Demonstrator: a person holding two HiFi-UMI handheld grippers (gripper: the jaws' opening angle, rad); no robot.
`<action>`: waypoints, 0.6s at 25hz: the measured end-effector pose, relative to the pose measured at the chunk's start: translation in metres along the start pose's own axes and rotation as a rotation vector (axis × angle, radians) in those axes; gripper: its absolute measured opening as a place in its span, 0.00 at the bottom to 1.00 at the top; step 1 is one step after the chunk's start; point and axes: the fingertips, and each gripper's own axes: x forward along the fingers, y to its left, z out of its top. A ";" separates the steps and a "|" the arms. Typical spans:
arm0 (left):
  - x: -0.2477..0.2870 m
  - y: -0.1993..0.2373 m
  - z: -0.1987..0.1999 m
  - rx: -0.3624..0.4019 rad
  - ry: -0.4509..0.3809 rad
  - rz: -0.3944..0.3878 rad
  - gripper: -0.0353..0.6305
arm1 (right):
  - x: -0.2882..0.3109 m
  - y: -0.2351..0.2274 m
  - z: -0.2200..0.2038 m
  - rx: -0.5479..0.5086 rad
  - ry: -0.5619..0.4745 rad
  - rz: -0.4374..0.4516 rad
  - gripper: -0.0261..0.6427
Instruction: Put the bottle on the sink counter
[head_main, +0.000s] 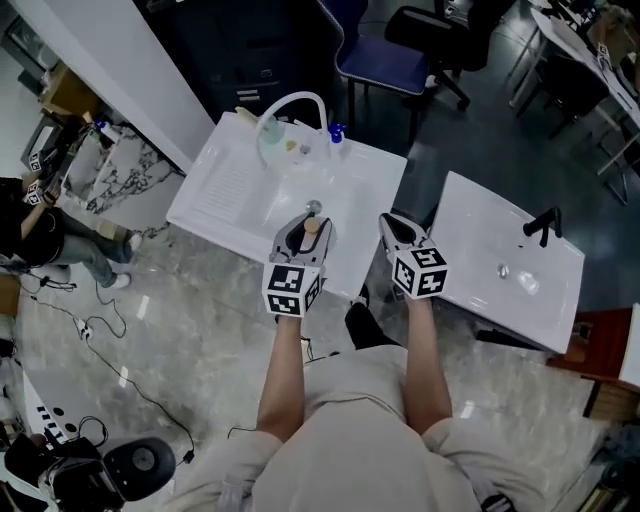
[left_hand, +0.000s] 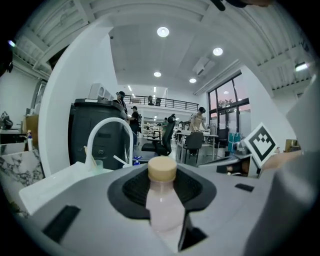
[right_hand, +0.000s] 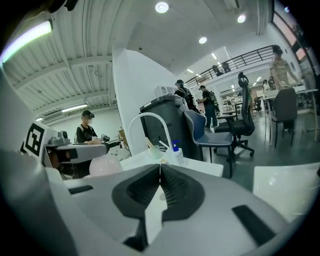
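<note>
A small bottle (head_main: 312, 227) with pale pink contents and a tan cap stands upright between the jaws of my left gripper (head_main: 305, 232), which is shut on its body. In the left gripper view the bottle (left_hand: 162, 202) fills the middle, in front of the white arched faucet (left_hand: 106, 134). The gripper hangs over the front part of the white sink counter (head_main: 235, 195). My right gripper (head_main: 393, 226) is beside it to the right, over the counter's right edge. Its jaws (right_hand: 160, 172) are shut with nothing between them. The bottle (right_hand: 104, 165) shows at that view's left.
At the back of the counter stand the faucet (head_main: 296, 103), a cup (head_main: 270, 135) and a blue-topped pump bottle (head_main: 337, 134). A second white sink (head_main: 480, 295) with a black faucet (head_main: 543, 225) is to the right. Office chairs (head_main: 385, 55) stand behind. A person (head_main: 45, 235) sits at far left.
</note>
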 end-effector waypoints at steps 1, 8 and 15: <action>0.009 0.005 0.004 0.004 -0.002 -0.008 0.25 | 0.009 -0.004 0.004 -0.017 0.007 0.001 0.05; 0.063 0.020 0.012 0.026 0.011 -0.022 0.25 | 0.040 -0.041 0.024 -0.034 -0.002 -0.004 0.05; 0.117 0.015 0.015 0.037 0.041 -0.062 0.25 | 0.058 -0.080 0.024 -0.019 0.033 -0.021 0.05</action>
